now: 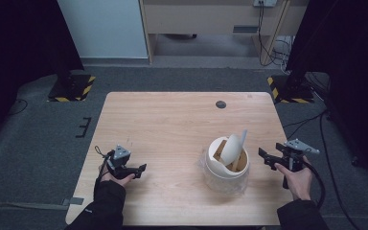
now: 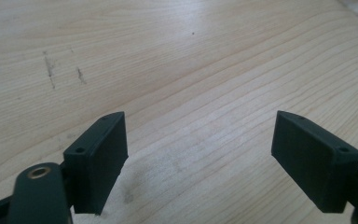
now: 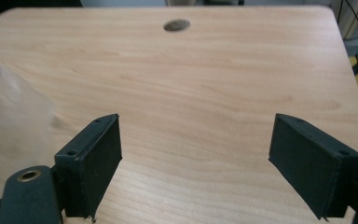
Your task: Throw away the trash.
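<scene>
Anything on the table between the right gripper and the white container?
Nothing visible. The right gripper, jaws open and empty, sits just right of the white container, with bare table between them.

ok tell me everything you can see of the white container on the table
The white container is a round, tub-like pot, matte off-white like paper or plastic, standing upright on the wooden table, toward its right front. A clear film or bag seems to wrap its base. Its top is open, brown card-like pieces show inside, and a white curved flap sticks up from it. Neither gripper touches it.
</scene>
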